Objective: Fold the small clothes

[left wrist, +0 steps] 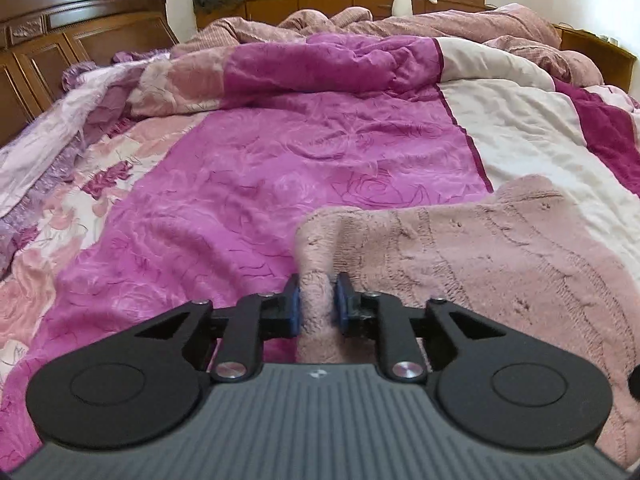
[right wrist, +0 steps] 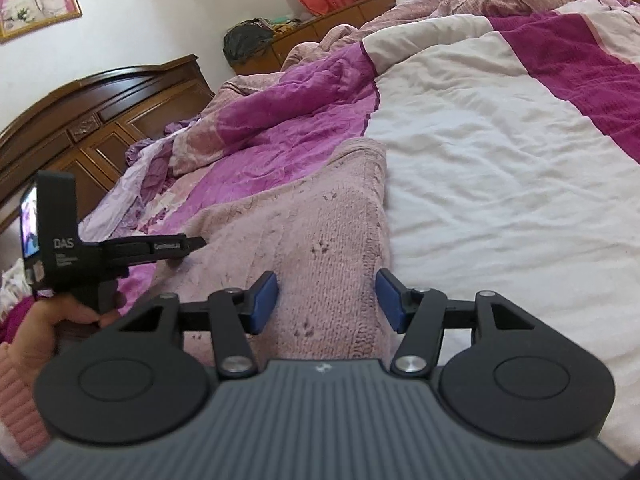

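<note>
Only R wrist view shows our left hand (right wrist: 60, 312). Left gripper (left wrist: 316, 300) pinches pink knit sweater (left wrist: 480, 264); right gripper (right wrist: 326, 300) spread wide, straddling sweater, gripping nothing.

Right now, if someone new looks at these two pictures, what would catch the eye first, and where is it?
First comes the pink knitted garment, lying in the foreground on the bedspread, where its magenta and white panels meet. The left hand-held gripper is shut on a bunched edge of it, while the right hand-held gripper stands open with the knit between its blue pads. Behind, a dark wooden headboard closes the left side.
</note>
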